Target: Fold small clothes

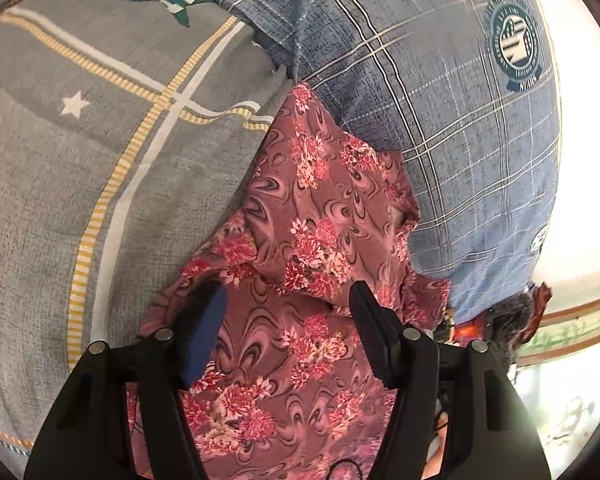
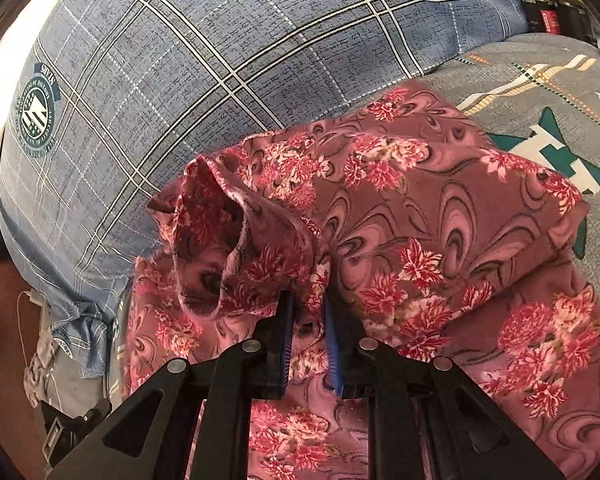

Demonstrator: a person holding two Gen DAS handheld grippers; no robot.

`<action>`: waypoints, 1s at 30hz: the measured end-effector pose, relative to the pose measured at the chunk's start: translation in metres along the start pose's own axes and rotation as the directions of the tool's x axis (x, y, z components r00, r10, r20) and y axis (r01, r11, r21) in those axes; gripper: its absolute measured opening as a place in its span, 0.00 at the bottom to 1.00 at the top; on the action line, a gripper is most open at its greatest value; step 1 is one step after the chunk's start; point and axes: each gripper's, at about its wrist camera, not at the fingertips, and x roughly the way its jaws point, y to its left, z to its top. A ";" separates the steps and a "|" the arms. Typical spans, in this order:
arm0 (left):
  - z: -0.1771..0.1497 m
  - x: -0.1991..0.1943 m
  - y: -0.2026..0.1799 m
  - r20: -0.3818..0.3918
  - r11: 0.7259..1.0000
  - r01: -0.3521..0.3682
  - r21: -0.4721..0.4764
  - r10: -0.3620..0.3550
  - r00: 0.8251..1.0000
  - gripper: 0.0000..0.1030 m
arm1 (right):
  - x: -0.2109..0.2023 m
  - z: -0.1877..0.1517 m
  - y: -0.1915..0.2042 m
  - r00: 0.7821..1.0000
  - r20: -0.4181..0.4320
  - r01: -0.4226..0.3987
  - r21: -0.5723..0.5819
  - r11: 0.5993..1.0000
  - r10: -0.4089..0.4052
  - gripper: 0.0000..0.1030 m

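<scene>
The small pink flowery garment (image 2: 420, 216) is spread on a grey bedsheet (image 1: 52, 184), beside a blue checked pillow (image 2: 188, 52). A bunch of its cloth is pinched by the right gripper (image 2: 309, 312). The left gripper (image 1: 288, 300) is held open above the garment.

Pink floral garment (image 1: 320, 240), crumpled, running from centre down to 6 o'clock. Left gripper (image 1: 290, 328) at 6 o'clock, jaws apart over the cloth. Grey bedsheet (image 1: 60, 180) with yellow stripes, 9 o'clock. Blue plaid pillow (image 1: 440, 80) with round emblem, 1 o'clock, touching the garment.
</scene>
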 end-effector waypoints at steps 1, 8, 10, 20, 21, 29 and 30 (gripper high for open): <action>0.000 0.000 -0.001 0.001 1.000 -0.005 0.003 0.005 1.000 0.61 | 0.000 0.000 0.000 1.000 -0.002 0.000 0.000 1.000 0.000 0.15; 0.000 0.003 -0.006 0.018 0.999 -0.040 0.023 0.039 0.999 0.61 | -0.013 -0.005 -0.020 1.000 -0.018 -0.024 -0.001 1.000 0.024 0.15; -0.002 0.002 -0.008 0.020 0.997 -0.056 0.045 0.056 0.998 0.61 | -0.015 -0.005 -0.022 0.999 -0.023 -0.034 0.001 0.999 0.034 0.15; -0.004 0.005 -0.015 0.023 0.992 -0.090 0.087 0.088 0.996 0.61 | -0.019 -0.005 -0.034 0.996 -0.041 -0.078 -0.003 0.997 0.077 0.15; -0.002 0.007 -0.015 0.019 0.993 -0.083 0.080 0.081 0.996 0.61 | -0.018 -0.005 -0.036 0.995 -0.041 -0.086 -0.003 0.996 0.086 0.15; 0.012 0.013 -0.005 -0.020 0.999 0.015 -0.043 -0.016 1.000 0.62 | -0.027 -0.011 -0.065 0.980 0.027 -0.199 0.108 0.974 0.197 0.16; 0.012 0.013 -0.005 -0.019 0.999 0.016 -0.045 -0.017 1.000 0.62 | -0.031 -0.012 -0.066 0.982 0.041 -0.190 0.097 0.977 0.187 0.16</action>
